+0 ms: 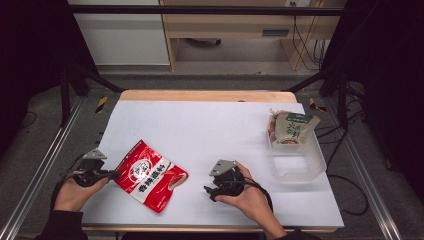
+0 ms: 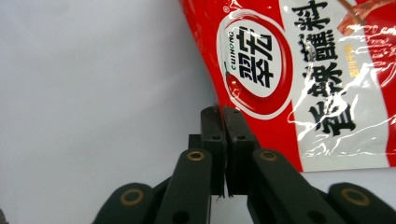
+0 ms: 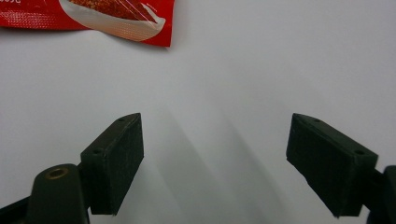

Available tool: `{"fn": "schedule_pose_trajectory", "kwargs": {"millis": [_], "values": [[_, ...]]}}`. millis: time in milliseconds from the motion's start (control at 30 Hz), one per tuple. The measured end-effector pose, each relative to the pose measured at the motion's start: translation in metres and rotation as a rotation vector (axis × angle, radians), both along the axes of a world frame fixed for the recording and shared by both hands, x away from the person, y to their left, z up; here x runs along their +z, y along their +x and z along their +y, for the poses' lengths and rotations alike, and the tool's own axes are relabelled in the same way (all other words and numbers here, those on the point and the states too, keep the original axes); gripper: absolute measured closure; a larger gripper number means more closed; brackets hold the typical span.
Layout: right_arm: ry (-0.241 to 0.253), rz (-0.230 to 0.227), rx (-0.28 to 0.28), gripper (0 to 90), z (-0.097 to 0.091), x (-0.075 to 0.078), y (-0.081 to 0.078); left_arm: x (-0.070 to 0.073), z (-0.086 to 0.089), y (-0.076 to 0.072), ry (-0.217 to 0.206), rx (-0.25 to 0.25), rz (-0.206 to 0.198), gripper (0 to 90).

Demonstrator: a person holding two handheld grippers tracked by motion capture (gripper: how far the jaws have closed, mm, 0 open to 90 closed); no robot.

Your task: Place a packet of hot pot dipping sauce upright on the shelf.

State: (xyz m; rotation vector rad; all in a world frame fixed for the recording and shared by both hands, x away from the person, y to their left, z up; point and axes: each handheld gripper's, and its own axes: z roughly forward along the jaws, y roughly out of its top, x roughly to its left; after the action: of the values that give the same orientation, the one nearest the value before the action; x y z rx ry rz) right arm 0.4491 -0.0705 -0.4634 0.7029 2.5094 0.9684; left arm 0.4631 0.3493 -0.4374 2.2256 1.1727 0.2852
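My left gripper (image 2: 223, 112) pinches the glossy red foil seasoning pouch (image 1: 149, 175) at its 9 o'clock edge; light, floppy, slick. Right gripper (image 3: 215, 163) jaws wide, empty.

A red packet (image 1: 150, 175) carries a white band with black characters and a round white badge ringed in red. The table (image 1: 210, 130) is plain white with a light wood edge. Both grippers (image 1: 112, 174) (image 1: 209, 190) are black with grey top plates. A clear tub (image 1: 300, 162) holds a pale pouch (image 1: 292, 127) with a green label and dark characters.
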Motion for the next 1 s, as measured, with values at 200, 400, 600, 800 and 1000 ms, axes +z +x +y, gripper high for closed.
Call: {"fn": "schedule_pose_trajectory", "kwargs": {"millis": [200,400,600,800,1000], "values": [[0.001,-0.005,-0.003,19.2,0.000,0.001,0.000,0.015,-0.004,-0.001,-0.034,-0.022,-0.044,90.0],[-0.010,-0.019,0.007,18.8,0.001,0.009,0.000,0.034,-0.018,0.000,0.000,-0.083,-0.081,90.0],[-0.004,-0.063,0.023,18.8,-0.001,0.032,0.003,0.063,-0.036,0.000,0.030,-0.139,-0.128,90.0],[-0.007,-0.070,0.033,18.5,-0.002,0.046,0.006,0.090,-0.052,0.003,0.050,-0.205,-0.163,90.0],[-0.039,-0.072,0.065,17.9,0.002,0.058,0.011,0.109,-0.067,0.004,0.061,-0.262,-0.181,90.0]]}}
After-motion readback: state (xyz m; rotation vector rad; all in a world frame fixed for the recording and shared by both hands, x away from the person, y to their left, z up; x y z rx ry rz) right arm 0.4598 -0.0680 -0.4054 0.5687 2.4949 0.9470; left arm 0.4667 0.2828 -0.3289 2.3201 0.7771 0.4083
